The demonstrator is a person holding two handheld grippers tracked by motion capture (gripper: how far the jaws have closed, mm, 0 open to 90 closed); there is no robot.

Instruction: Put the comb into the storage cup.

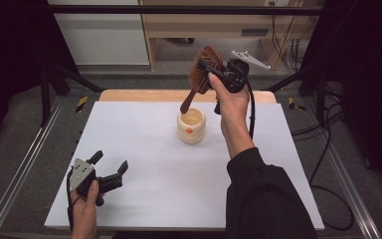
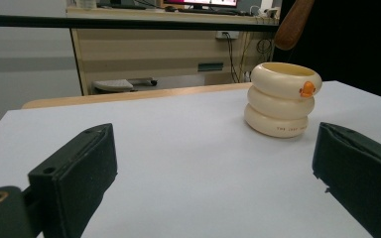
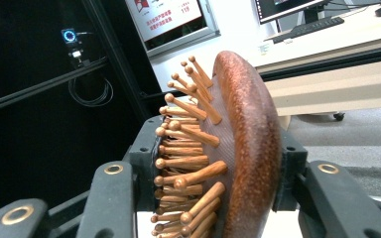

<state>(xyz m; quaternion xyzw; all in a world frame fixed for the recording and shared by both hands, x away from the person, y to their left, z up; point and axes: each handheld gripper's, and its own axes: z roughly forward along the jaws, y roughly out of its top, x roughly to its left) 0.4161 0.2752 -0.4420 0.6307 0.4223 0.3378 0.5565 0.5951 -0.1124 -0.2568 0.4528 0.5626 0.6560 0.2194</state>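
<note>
The right gripper [image 1: 218, 69], clenched on the wooden hairbrush's [image 1: 202, 74] head, holds its handle just above the cream cup [image 1: 191, 126] on the counter [image 1: 144, 164] — it should lower it straight in, while the left gripper [image 1: 110, 172] rests released at seven o'clock.

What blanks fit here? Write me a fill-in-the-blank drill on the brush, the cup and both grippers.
1. The right gripper is shut on the wooden ____ of bristles and handle.
2. The hairbrush is held with its handle end pointing down just above the cream ____.
3. The cup bears a small mark of ____ colour on its side.
4. The left gripper rests low near the table edge with its jaws ____.

Missing words: hairbrush; cup; orange; open
</note>
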